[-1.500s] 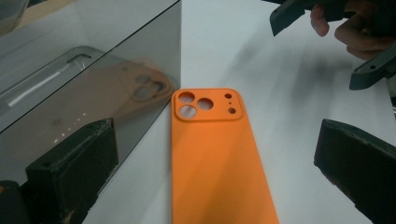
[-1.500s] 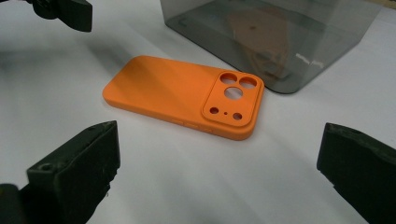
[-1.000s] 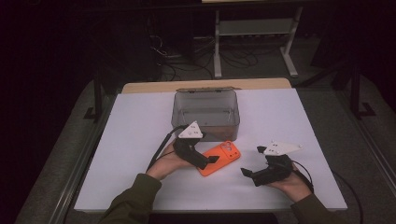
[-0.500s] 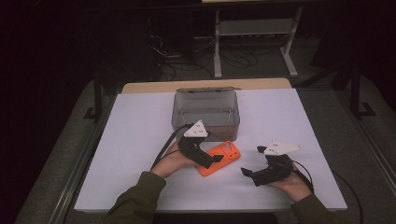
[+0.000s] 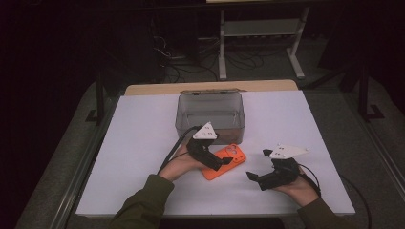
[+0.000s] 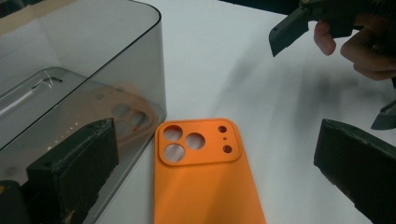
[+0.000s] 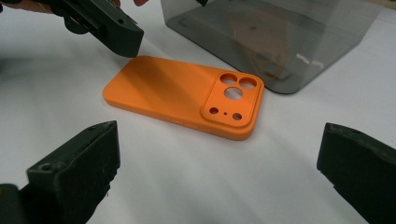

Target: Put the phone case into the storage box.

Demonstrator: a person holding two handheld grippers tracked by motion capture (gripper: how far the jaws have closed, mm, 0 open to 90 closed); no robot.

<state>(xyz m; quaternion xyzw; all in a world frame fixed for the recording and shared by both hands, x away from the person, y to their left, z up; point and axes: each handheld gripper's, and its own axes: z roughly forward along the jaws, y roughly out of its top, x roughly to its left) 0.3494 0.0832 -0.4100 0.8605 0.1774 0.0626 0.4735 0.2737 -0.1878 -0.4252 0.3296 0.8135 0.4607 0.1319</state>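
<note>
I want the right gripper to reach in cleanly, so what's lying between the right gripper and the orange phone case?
Nothing: in the right gripper view, bare white table separates the open right gripper from the orange phone case.

Right gripper (image 7: 217, 175) jaws wide apart. Orange phone case (image 7: 187, 95) flat at 12 o'clock, grey bin (image 7: 275, 37) at 1, left gripper (image 7: 100, 25) at 10.

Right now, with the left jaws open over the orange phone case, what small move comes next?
Probably lower the left gripper so its open jaws straddle the flat orange phone case, then close. The case lies loose on the white table beside the smoky clear plastic box; the right gripper stands apart.
</note>
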